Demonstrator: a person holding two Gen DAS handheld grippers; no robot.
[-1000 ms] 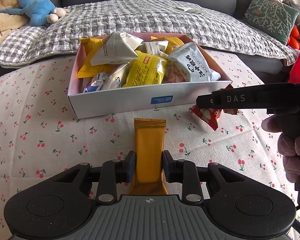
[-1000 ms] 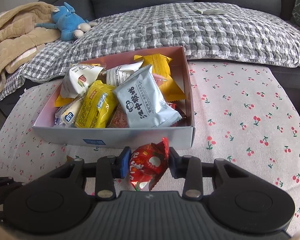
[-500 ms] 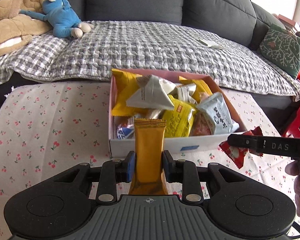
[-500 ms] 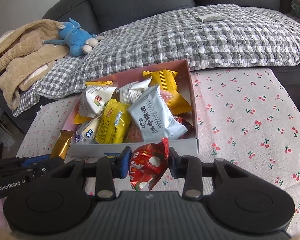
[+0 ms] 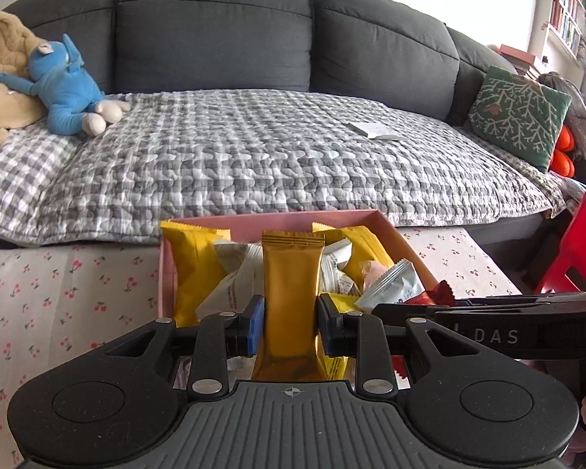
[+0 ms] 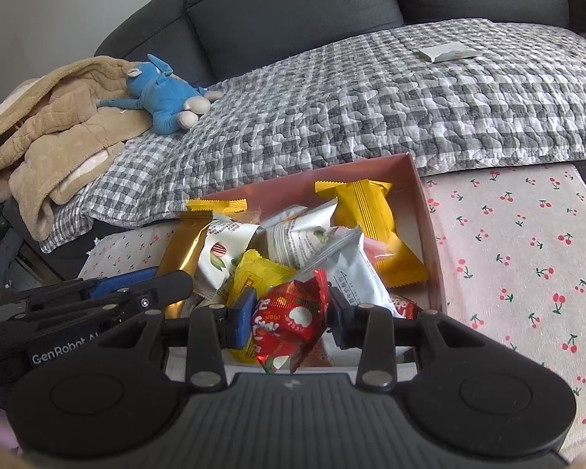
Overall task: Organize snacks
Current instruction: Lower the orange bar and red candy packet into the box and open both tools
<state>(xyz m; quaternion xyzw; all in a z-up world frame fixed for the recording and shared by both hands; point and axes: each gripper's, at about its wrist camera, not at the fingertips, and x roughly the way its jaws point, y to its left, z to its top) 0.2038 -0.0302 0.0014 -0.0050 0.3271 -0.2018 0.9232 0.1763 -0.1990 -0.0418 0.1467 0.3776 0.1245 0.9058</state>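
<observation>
The left gripper [image 5: 291,322] was clamped tight on a long gold foil snack bar [image 5: 292,297], holding it upright over the near edge of the pink cardboard box [image 5: 277,221]. The right gripper [image 6: 289,320] was squeezed around a shiny red crinkly snack packet [image 6: 289,322], and it hung over the near edge of the box too. The two grippers were close beside each other.

The box sat on the cherry-print tablecloth [image 6: 527,265], with its far edge next to the sofa. Inside it lay a heap of snacks. A fat yellow pillow pack [image 6: 371,226] leaned in the far right corner. A pale blue-grey pouch [image 6: 355,269] lay near the right wall, and a small yellow packet [image 6: 261,273] lay in the middle. A white packet with printed writing [image 6: 297,234] sat behind them.

On the grey checked quilt [image 5: 273,156] rested a blue stuffed toy [image 5: 66,86]
</observation>
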